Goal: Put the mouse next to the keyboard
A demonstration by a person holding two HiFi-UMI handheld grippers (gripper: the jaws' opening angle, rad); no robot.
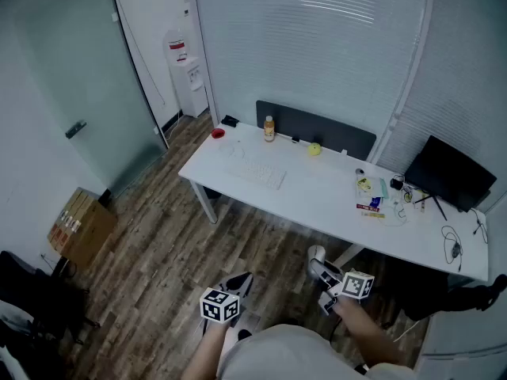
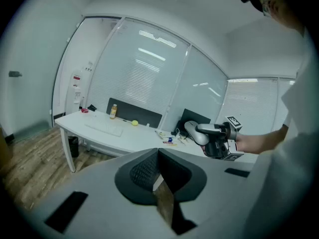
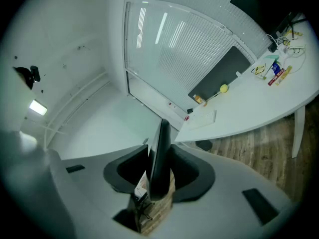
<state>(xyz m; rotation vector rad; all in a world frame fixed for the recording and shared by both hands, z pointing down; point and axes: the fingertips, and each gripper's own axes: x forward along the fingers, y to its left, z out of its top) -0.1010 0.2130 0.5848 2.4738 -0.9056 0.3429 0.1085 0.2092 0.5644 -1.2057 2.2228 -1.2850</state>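
A white keyboard (image 1: 260,172) lies on the left part of the white desk (image 1: 317,200); it also shows in the left gripper view as the keyboard (image 2: 103,129) and in the right gripper view as the keyboard (image 3: 203,118). I stand back from the desk with both grippers held low over the floor. My right gripper (image 1: 318,266) is shut on a thin dark thing with a label near its lower end, which looks like the mouse (image 3: 158,153) held on edge. My left gripper (image 1: 240,282) is shut with nothing in it, its tips meeting (image 2: 158,153).
On the desk stand a small bottle (image 1: 269,128), a yellow ball (image 1: 314,150), a red thing (image 1: 218,134), several small items (image 1: 372,196), a black screen (image 1: 451,176) and a cable (image 1: 453,244). A cardboard box (image 1: 79,226) sits on the wooden floor at the left.
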